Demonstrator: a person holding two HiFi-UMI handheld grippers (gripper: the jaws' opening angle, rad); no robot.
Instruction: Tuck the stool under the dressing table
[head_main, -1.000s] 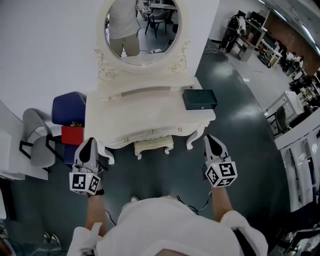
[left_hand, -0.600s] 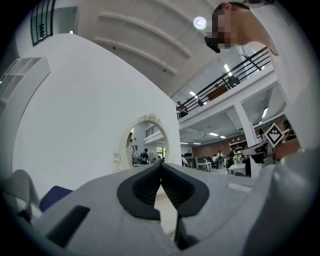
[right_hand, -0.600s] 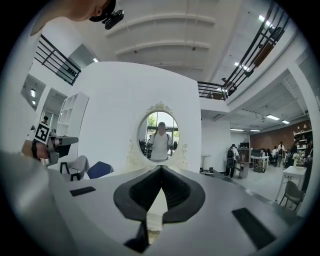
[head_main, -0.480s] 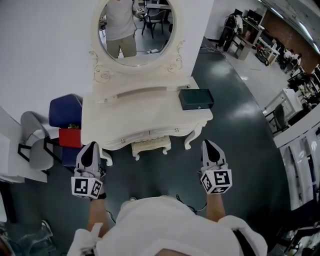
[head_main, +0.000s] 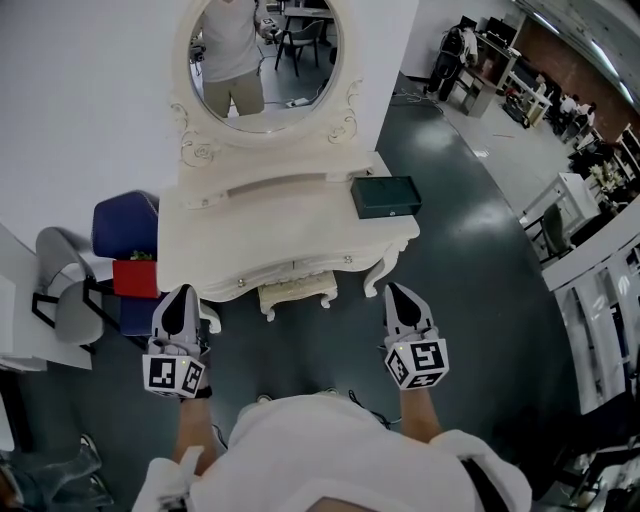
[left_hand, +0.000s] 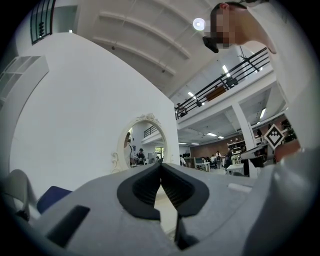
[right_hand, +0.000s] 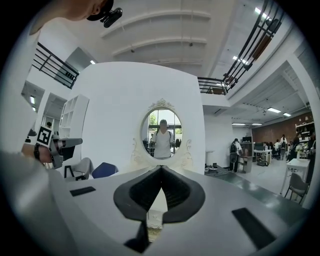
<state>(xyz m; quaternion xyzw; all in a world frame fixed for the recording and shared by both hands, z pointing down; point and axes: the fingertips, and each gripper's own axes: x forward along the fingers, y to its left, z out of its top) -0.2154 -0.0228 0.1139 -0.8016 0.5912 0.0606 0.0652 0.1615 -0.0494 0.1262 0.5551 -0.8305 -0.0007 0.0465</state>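
Cream-white dressing table (head_main: 290, 225) stands against the wall in the head view, its oval mirror (head_main: 262, 60) above and a dark green box (head_main: 385, 195) on the right of its top. The stool (head_main: 297, 291) sits between the table's front legs, mostly beneath the top, with its front rim and two legs showing. The left gripper (head_main: 180, 300) and the right gripper (head_main: 396, 298) hang on either side, apart from the stool. A blue chair (head_main: 125, 222) stands left of the table.

The left gripper view shows its jaws pressed together at the tips with nothing between them.

The right gripper view shows the same: jaws closed and empty, pointing at the mirror.
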